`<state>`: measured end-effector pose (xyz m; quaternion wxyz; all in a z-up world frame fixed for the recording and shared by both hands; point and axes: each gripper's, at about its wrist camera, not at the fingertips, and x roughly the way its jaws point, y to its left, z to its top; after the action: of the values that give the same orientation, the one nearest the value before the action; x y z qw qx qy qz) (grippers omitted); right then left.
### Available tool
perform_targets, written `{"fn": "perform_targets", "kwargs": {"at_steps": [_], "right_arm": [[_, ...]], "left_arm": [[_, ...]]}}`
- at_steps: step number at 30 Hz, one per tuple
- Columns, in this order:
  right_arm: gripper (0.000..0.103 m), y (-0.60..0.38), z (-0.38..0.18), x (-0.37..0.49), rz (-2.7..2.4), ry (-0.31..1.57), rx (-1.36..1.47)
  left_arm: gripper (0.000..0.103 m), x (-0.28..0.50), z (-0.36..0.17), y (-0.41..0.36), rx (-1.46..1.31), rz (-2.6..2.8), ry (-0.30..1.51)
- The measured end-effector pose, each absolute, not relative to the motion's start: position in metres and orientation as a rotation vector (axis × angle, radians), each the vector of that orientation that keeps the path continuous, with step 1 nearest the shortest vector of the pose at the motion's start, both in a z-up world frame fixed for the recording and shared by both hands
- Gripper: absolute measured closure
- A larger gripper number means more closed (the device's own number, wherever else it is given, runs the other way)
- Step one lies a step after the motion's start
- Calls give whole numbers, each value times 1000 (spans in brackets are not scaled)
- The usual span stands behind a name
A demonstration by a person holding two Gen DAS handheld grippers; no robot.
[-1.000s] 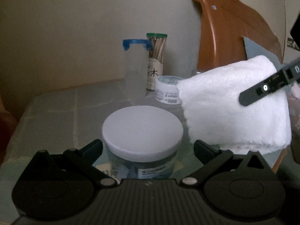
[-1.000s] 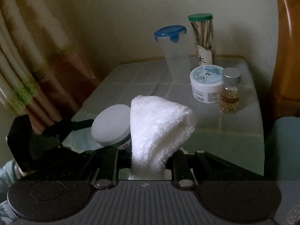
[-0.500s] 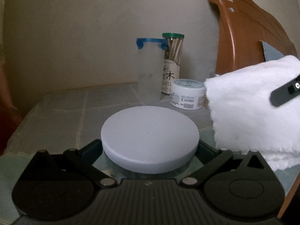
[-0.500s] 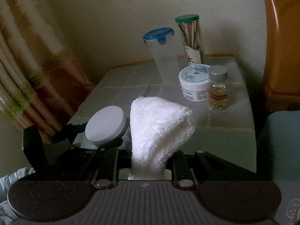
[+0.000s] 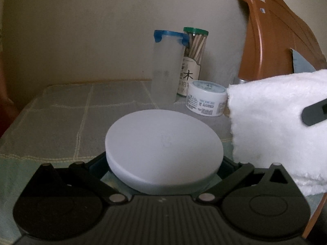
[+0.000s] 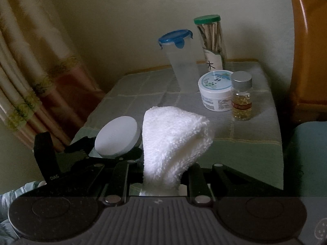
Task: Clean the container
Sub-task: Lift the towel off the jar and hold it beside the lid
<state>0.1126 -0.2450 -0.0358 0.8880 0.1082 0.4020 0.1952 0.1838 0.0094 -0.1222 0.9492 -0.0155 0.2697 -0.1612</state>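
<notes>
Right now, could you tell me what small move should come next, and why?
Probably bring the white cloth leftward onto the jar's lid. The right gripper grips the cloth just beside the jar, not touching, while the left gripper holds the jar.

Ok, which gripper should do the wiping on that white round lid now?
Right. The right gripper is shut on the white fluffy cloth, close beside the white round lid. The left gripper clamps that jar, so it should likely only steady it.

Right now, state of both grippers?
Left gripper: shut on the jar, jaws at its sides under the lid.
Right gripper: shut on the towel.
</notes>
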Motion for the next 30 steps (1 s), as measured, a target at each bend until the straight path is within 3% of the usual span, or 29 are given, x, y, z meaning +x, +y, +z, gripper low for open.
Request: {"fn": "perform_targets", "kwargs": {"at_steps": [20, 30], "right_arm": [[82, -244, -41, 114, 405, 849, 236], [82, -240, -39, 125, 456, 811, 274]], "left_arm": [[3, 195, -114, 26, -54, -334, 554], [3, 207, -36, 54, -78, -473, 542]]}}
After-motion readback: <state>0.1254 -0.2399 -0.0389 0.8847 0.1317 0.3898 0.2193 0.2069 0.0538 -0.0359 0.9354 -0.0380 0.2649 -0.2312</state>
